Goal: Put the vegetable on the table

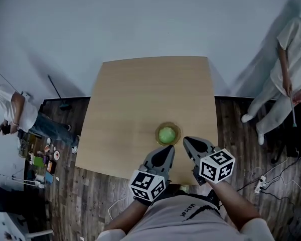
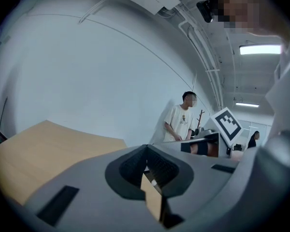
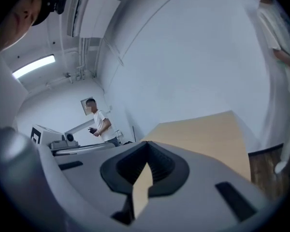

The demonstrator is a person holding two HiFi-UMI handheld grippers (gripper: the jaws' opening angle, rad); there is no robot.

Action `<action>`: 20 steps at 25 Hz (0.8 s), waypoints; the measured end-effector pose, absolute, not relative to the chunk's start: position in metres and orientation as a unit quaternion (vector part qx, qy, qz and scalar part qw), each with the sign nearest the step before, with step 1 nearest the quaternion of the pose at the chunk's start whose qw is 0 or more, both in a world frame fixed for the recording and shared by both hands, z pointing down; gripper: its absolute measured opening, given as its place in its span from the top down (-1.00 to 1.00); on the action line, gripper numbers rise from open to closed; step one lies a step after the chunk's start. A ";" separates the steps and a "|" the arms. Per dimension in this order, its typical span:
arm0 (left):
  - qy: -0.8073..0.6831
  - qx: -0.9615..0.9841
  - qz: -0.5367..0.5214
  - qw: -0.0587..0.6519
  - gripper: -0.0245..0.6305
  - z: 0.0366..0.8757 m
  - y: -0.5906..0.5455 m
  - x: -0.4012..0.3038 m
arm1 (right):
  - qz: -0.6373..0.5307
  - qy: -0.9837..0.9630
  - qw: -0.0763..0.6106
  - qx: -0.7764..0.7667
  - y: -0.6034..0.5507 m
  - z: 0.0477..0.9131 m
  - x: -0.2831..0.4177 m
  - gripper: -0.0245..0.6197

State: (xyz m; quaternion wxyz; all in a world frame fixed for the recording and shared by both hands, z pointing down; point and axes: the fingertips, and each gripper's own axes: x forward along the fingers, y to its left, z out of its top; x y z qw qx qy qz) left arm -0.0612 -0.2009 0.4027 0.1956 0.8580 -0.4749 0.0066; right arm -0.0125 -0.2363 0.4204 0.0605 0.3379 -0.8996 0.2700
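head view, round pale-green vegetable in olive bowl, tan table

A light wooden table carries one small bowl.

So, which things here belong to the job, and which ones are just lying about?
For the job:
vegetable
bowl
table
left gripper
right gripper

Just lying about:
floor clutter
power strip
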 end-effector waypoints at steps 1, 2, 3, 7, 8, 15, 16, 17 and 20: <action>-0.475 0.859 0.005 0.192 0.89 0.399 -0.200 -0.061 | 0.259 -0.903 0.058 0.338 -0.234 0.414 -0.013 0.88; -0.476 0.859 0.004 0.189 0.89 0.396 -0.199 -0.060 | 0.249 -0.905 0.057 0.339 -0.232 0.409 -0.013 0.88; -0.476 0.860 0.002 0.185 0.89 0.393 -0.199 -0.060 | 0.242 -0.907 0.056 0.339 -0.231 0.406 -0.013 0.88; -0.478 0.861 -0.002 0.174 0.89 0.385 -0.202 -0.062 | 0.225 -0.910 0.057 0.343 -0.230 0.401 -0.014 0.88; -0.479 0.860 -0.002 0.173 0.89 0.385 -0.203 -0.062 | 0.222 -0.911 0.058 0.344 -0.230 0.401 -0.015 0.88; -0.484 0.857 0.000 0.177 0.89 0.391 -0.209 -0.069 | 0.208 -0.912 0.065 0.347 -0.235 0.401 -0.021 0.88; -0.484 0.857 0.000 0.176 0.89 0.391 -0.210 -0.071 | 0.206 -0.912 0.067 0.347 -0.236 0.402 -0.023 0.88; -0.485 0.857 0.001 0.176 0.89 0.392 -0.211 -0.072 | 0.204 -0.912 0.068 0.348 -0.236 0.402 -0.024 0.88; -0.486 0.857 0.003 0.174 0.89 0.394 -0.213 -0.075 | 0.201 -0.912 0.069 0.350 -0.238 0.405 -0.026 0.88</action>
